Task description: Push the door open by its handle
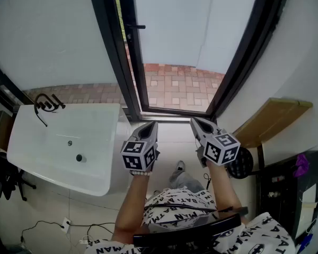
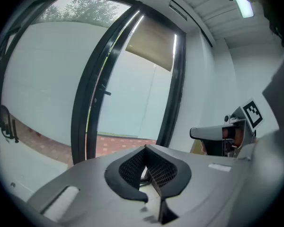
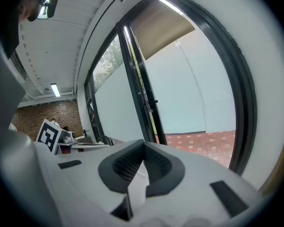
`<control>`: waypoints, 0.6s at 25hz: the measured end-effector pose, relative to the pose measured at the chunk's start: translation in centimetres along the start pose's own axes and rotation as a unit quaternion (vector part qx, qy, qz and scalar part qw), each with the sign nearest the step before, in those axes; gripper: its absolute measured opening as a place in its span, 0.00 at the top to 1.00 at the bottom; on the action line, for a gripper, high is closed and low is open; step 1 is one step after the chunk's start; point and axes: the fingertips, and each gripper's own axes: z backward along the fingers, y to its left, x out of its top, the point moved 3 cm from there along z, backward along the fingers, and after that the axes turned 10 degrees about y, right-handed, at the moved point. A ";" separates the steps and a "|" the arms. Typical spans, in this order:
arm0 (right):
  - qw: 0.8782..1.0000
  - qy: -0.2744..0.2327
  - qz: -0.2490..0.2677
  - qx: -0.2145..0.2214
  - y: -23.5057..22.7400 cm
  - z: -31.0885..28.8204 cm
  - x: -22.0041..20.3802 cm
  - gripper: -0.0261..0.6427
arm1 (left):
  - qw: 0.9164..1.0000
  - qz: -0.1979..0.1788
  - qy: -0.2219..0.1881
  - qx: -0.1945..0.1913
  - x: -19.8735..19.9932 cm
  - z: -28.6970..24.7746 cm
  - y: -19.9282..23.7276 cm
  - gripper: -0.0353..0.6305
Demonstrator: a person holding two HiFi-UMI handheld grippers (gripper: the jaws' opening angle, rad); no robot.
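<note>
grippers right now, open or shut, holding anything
Left gripper: shut, nothing between its jaws.
Right gripper: shut, nothing between its jaws.

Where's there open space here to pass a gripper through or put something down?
Free: the doorway over the brick paving, between the door's edge and the right jamb, and the tiled floor before the threshold. The sink is bare except near its tap. Crowded: the right, by the wooden shelf.

The words "BAT" and "MAN" repeat, upside down in the head view, across the person's clothing [image 1: 180,202].
</note>
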 end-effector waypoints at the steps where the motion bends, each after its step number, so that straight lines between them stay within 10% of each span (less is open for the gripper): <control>1: 1.000 0.001 0.001 0.008 0.1 -0.3 0.1 0.95 | 1.000 0.000 0.000 0.001 0.1 -0.1 0.2 0.97; 9: 0.999 0.006 0.007 0.045 -1.9 -2.7 1.3 0.92 | 1.000 0.004 0.005 0.012 0.8 -2.1 1.2 0.97; 15: 0.995 0.039 0.050 0.077 -6.0 -5.8 4.7 0.59 | 1.000 0.014 0.016 0.022 1.7 -6.1 1.9 0.97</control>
